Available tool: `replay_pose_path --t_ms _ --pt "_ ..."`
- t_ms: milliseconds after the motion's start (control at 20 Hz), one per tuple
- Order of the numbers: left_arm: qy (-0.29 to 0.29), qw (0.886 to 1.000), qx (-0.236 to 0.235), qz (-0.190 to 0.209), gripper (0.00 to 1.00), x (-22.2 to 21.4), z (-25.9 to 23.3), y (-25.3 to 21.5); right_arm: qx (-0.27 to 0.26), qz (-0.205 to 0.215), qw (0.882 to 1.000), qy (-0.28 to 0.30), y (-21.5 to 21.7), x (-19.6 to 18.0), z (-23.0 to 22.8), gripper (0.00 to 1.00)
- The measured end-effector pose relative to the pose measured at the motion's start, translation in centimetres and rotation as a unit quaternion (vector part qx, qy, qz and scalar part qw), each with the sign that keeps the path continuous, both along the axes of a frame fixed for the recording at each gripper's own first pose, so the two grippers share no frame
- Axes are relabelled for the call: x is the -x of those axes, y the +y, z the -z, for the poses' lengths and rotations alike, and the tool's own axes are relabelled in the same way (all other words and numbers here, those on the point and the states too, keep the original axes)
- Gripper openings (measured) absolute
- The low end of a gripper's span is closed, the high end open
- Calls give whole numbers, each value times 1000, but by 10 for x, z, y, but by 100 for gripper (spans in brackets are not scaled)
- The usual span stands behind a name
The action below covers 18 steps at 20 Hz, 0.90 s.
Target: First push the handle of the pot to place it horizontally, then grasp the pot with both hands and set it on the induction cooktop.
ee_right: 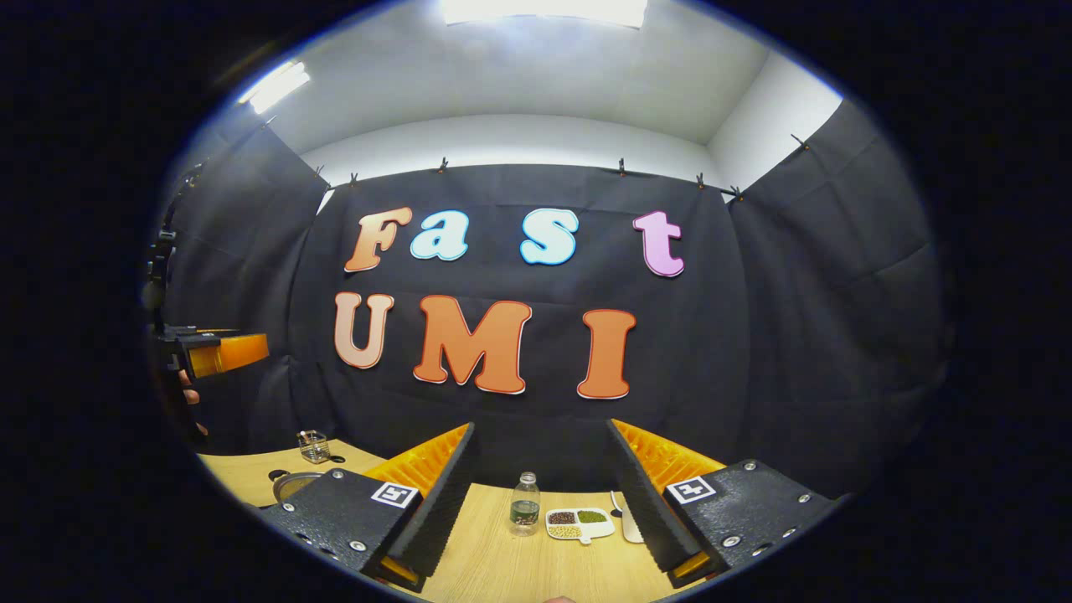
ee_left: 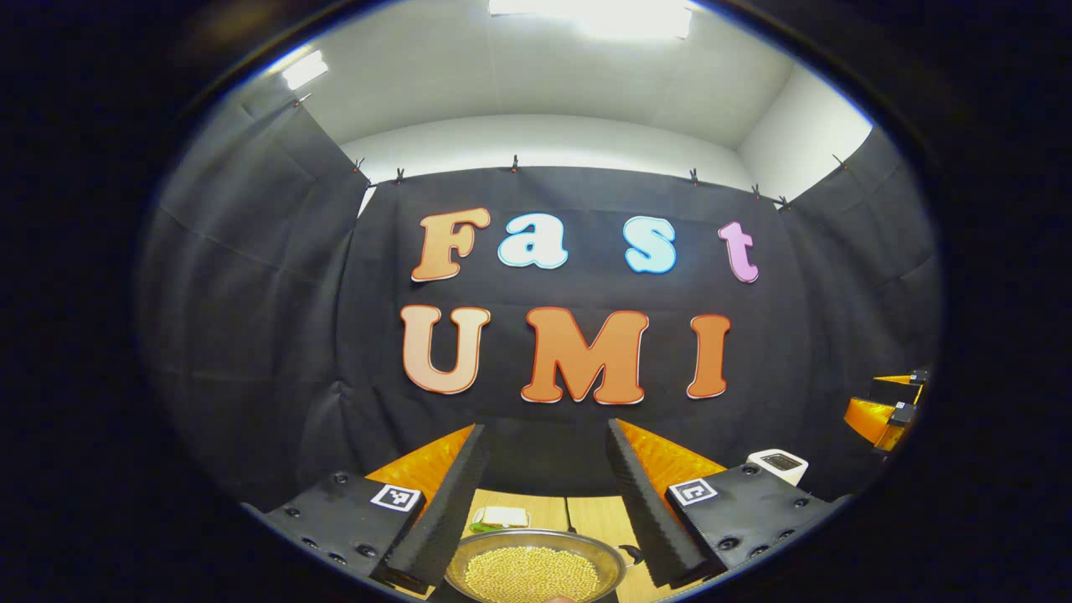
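Observation:
In the left gripper view, a metal pot (ee_left: 536,569) full of yellow beans sits on the wooden table just below and between my left gripper's (ee_left: 546,431) fingers, which stand open and hold nothing. A small dark part (ee_left: 630,553) at the pot's right rim may be its handle. My right gripper (ee_right: 541,429) is also open and empty, raised over the table. The right gripper view shows the pot's rim (ee_right: 293,483) low on the left, partly hidden behind its left finger. Each gripper appears at the other view's edge: right gripper (ee_left: 888,410), left gripper (ee_right: 219,352).
A white box-shaped appliance (ee_left: 779,465) stands at the table's back right. A small bottle (ee_right: 525,502), a divided dish of beans (ee_right: 579,523) and a white spoon-like piece (ee_right: 624,512) lie ahead of the right gripper. A glass jar (ee_right: 314,446) stands behind the pot.

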State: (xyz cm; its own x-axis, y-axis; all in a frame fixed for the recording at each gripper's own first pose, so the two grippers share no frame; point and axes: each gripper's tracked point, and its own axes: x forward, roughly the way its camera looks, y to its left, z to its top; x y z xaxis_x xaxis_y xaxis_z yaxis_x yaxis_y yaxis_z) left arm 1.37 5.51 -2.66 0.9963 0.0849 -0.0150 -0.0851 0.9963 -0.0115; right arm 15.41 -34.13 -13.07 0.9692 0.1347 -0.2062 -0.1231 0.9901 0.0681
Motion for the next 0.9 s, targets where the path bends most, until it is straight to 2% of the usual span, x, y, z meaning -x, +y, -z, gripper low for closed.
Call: replay_pose_path --t_ms 100,150,200,250,400,550,600,700,750,900 --pt "-4 1000 -17 -10 95 0 -13 8 -7 -6 1000 11 0 2 -2 92" --pt "-3 999 -30 -16 92 1 -15 11 -12 -9 1000 16 0 3 -3 92" --pt "-2 999 -37 -16 92 2 -18 8 -15 -9 1000 17 -1 2 -5 97" --pt "-1 999 -41 -12 92 3 -20 4 -15 -6 1000 14 -4 2 -10 92" --pt "-5 999 -49 1 92 5 -36 -6 -6 2 1000 -9 -9 -5 -33 92" --pt "-15 999 -51 -2 92 9 -54 -8 -8 -11 1000 -16 2 -4 -49 92" --pt "-25 998 -54 -4 96 10 -62 -8 -7 -14 1000 -16 3 -5 -51 92" --pt "-33 998 -58 -3 92 22 -77 -6 -2 -14 1000 -14 6 -8 -53 92" --pt "-34 998 -54 4 99 23 -81 -12 0 -14 1000 -13 6 -8 -56 92" --pt "-45 998 -48 21 99 25 -97 -21 -9 -20 1000 -7 12 -10 -60 92"
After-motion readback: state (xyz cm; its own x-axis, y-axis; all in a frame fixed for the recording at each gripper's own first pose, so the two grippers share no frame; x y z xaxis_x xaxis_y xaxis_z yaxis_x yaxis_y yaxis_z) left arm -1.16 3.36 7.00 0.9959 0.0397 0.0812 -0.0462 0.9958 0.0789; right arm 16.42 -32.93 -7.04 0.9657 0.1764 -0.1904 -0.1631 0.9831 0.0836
